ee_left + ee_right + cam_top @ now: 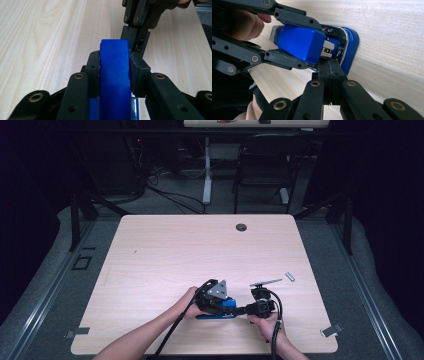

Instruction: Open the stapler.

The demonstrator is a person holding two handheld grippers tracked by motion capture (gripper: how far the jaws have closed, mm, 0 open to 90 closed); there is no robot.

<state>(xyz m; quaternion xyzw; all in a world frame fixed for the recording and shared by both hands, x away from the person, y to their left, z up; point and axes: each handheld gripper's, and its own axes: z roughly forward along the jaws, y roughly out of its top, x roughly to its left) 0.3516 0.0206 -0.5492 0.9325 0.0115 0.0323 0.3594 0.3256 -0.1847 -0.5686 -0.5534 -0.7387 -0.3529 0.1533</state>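
The stapler [299, 45] is glossy bright blue, with a silver metal strip and a white part at its front end. Both grippers are matte black with brass-coloured rivets (the left gripper [212, 297] carries a grey plate). The table [175, 245] is pale wood with fine streaked grain.

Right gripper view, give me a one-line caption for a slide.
Left claw clamps a blue stapler while the closed right claw probes its front end above the wooden table.
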